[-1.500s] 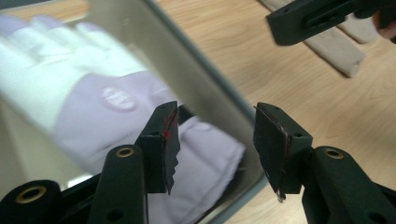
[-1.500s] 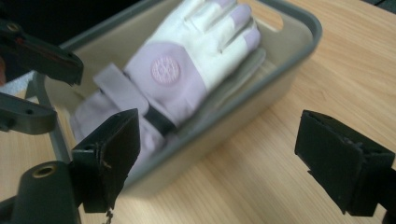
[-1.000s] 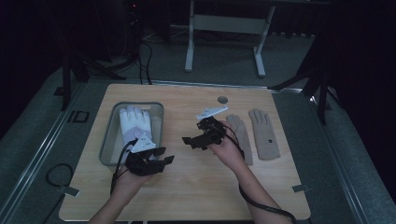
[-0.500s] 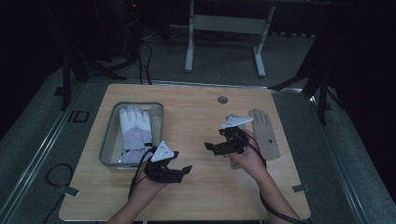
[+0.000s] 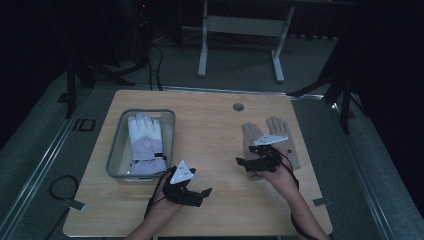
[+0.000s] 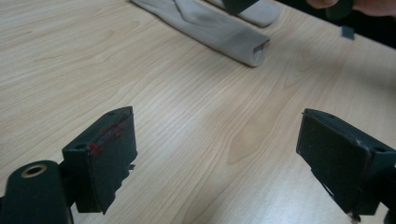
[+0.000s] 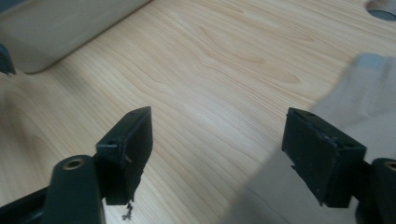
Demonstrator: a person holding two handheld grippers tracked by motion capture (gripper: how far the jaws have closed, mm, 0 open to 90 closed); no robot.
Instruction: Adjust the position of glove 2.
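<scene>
High view: the beige glove point(image 5: 274, 141) is seen flat on the table point(image 5: 220, 145), under and just beyond the right gripper point(image 5: 248, 163), evidently laid out for a pick. That gripper's jaws, empty, have just been closing somewhat (a wide gap remains). The left gripper point(image 5: 196, 193), held low over bare wood, has been opening, nothing between. A white glove point(image 5: 145, 144) lies in the tray point(image 5: 115, 160) beyond it.

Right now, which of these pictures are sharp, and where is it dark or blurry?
High view: dim overall, black surroundings, the table evenly lit. Left gripper view: bright and crisp, wood grain clear. Right gripper view: the beige glove is smeared and soft, the bin hazy.
</scene>
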